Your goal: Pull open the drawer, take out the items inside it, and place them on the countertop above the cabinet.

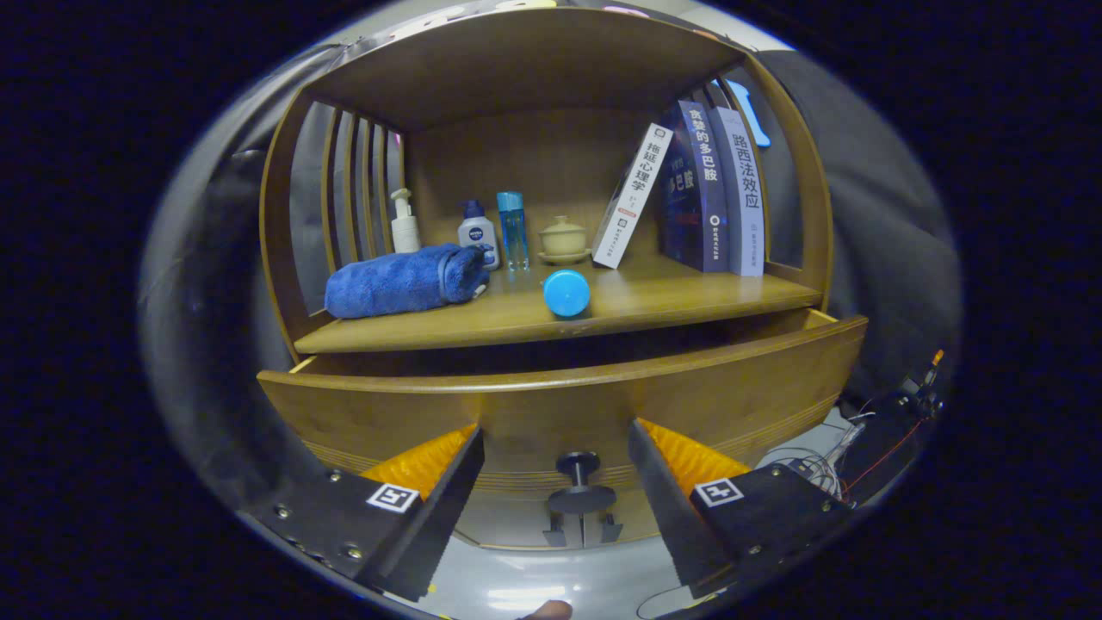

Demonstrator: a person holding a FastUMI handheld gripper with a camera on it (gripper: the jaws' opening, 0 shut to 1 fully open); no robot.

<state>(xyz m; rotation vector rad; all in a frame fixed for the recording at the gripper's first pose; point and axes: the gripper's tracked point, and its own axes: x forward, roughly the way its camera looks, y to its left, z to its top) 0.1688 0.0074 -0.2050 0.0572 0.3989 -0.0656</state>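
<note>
Drawer (560, 405) partly out, knob (578, 482) between spread fingers of empty tool (555, 482); best pulled fully before reaching inside.

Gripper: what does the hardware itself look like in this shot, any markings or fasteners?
The gripper has two wedge-shaped fingers with ribbed inner pads. Each finger base carries a square black-and-white fiducial tag and small round screws. No cable on it is visible.

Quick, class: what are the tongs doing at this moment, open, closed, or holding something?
Tongs: open, holding nothing; the drawer knob sits between the fingers untouched, with the drawer already pulled out.
</note>
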